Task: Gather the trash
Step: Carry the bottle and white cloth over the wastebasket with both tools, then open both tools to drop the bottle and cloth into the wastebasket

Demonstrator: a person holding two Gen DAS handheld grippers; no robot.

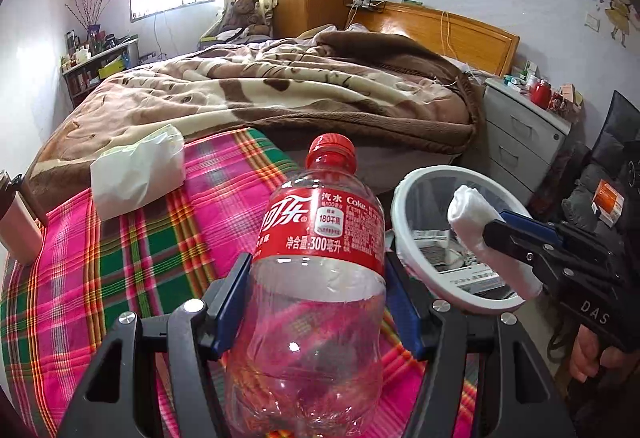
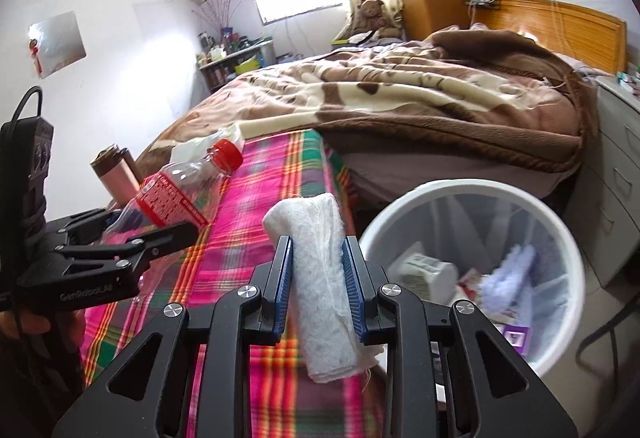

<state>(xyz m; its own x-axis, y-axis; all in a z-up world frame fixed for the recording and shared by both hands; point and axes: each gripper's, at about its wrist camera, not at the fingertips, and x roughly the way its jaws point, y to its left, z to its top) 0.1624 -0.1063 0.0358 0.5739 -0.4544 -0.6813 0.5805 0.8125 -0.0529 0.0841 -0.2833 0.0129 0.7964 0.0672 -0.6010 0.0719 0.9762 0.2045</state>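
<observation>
My left gripper (image 1: 316,270) is shut on an empty clear Coke bottle (image 1: 316,278) with a red cap and label, held above the plaid sheet (image 1: 140,270); the bottle also shows in the right wrist view (image 2: 180,193). My right gripper (image 2: 318,258) is shut on a rolled white cloth wad (image 2: 320,286), held just left of the white trash bin (image 2: 452,193). In the left wrist view the wad (image 1: 488,238) hangs over the bin's rim (image 1: 404,238). The bin holds several pieces of trash. A crumpled white tissue pack (image 1: 136,173) lies on the sheet.
A brown blanket (image 1: 280,89) covers the bed beyond the sheet. A pink tumbler (image 2: 118,173) stands at the bed's left edge. A grey drawer unit (image 1: 520,141) stands right of the bed, behind the bin. Dark bags (image 1: 600,189) sit at the far right.
</observation>
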